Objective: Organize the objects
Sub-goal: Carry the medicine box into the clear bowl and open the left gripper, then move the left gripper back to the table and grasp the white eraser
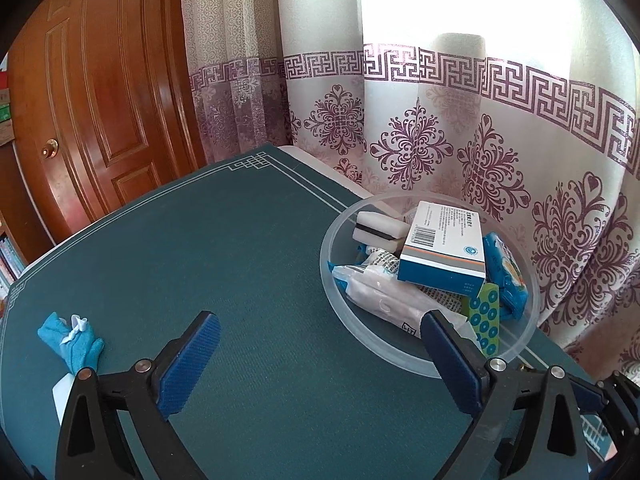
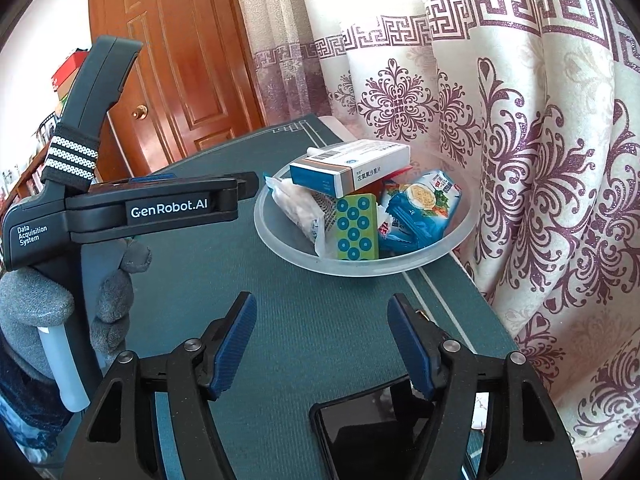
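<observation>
A clear plastic bowl (image 1: pixel 516 344) sits at the tabletop's (image 1: pixel 240 248) far right corner, close against the curtain (image 1: pixel 500 128), and it serves as the collecting place: most of the loose items are already heaped inside it. A stiff cardboard box (image 1: pixel 444 252), white and blue with a barcode, rests slanted on top of the pile because nothing flat lies under it. Beneath and beside it lie a white sponge (image 1: pixel 380 230) with a dark middle layer, a soft crinkled white packet (image 1: pixel 384 296), a glossy blue snack bag (image 1: pixel 506 276), and a thin green card (image 1: pixel 484 316) dotted with blue rings that leans against the bowl's near wall. One task item remains outside, by the look of it: a small blue cloth (image 1: pixel 72 340), limp and rumpled with a bit of white on it, lying near the tabletop's left edge, well apart from the bowl. The left gripper (image 1: pixel 320 360) hovers above the bare green mat with its ribbed blue pads spread wide and nothing between them, likely ready for that cloth. The right gripper (image 2: pixel 322 344) is likewise spread and empty, hanging over the near right part of the tabletop just short of the bowl; a dark phone (image 2: pixel 360 432) lies flat below it near the front edge.
</observation>
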### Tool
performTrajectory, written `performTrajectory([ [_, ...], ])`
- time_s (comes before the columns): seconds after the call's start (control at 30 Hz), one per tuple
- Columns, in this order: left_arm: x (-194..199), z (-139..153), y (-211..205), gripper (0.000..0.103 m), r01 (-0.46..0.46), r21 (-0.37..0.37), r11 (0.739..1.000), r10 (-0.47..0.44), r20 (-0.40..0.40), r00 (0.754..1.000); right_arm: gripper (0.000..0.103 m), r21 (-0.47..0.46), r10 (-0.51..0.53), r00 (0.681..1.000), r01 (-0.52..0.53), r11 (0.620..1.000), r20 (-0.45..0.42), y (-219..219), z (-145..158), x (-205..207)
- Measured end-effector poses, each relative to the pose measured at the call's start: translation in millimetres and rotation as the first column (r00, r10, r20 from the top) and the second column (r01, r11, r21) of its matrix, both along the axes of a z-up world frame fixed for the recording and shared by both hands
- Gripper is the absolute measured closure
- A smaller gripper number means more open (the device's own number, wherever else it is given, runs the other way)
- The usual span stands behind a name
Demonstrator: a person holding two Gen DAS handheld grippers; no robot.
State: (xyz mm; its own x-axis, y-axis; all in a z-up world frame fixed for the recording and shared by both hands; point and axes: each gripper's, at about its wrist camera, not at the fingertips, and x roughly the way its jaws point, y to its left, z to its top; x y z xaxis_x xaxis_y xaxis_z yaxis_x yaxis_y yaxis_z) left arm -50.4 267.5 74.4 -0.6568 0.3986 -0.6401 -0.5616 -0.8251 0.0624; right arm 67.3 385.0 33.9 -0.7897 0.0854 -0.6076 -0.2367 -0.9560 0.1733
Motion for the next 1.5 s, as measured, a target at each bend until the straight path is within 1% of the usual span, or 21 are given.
performTrajectory([
  [0.2,4.5,-2.6,-19.7,0.001,-0.029,-0.011,1.000,0.029,-0.015,0.999,0.034,0.004,0.013,1.000,-0.013,1.000,0.012,-10.2,-4.0,-4.2],
  [0.47,4.7,-9.3,-49.8,0.001,-0.072,-0.008,0.997,0.072,-0.006,0.997,0.033,0.010,0.038,0.999,-0.039,0.999,0.028,-28.7,-7.5,-10.4],
  [0.7,0.9,-16.2,-76.6,0.001,-0.124,-0.017,0.992,0.125,0.023,0.992,0.033,0.004,0.061,0.997,-0.061,0.998,0.046,-43.2,-10.6,-18.5],
  [0.87,-4.5,-21.7,-100.5,0.001,-0.179,-0.008,0.984,0.179,0.050,0.983,0.033,0.002,0.079,0.996,-0.079,0.997,0.051,-54.6,-10.6,-26.3],
  [1.0,-14.1,-27.0,-122.0,0.001,-0.269,-0.033,0.963,0.271,0.074,0.960,0.033,0.007,0.103,0.993,-0.103,0.995,0.052,-66.3,-9.7,-33.2],
  [1.2,-28.2,-30.6,-160.8,0.001,-0.374,0.001,0.927,0.372,0.106,0.922,0.033,0.011,0.131,0.990,-0.132,0.991,0.057,-82.0,-9.9,-42.1],
  [1.3,-33.8,-32.6,-176.9,0.001,-0.420,0.000,0.908,0.417,0.114,0.902,0.033,0.011,0.141,0.988,-0.142,0.990,0.062,-88.7,-11.2,-45.4],
  [1.5,-43.5,-35.4,-204.2,0.001,-0.484,0.013,0.875,0.479,0.128,0.869,0.033,0.009,0.158,0.985,-0.159,0.987,0.071,-99.0,-14.9,-50.1],
])
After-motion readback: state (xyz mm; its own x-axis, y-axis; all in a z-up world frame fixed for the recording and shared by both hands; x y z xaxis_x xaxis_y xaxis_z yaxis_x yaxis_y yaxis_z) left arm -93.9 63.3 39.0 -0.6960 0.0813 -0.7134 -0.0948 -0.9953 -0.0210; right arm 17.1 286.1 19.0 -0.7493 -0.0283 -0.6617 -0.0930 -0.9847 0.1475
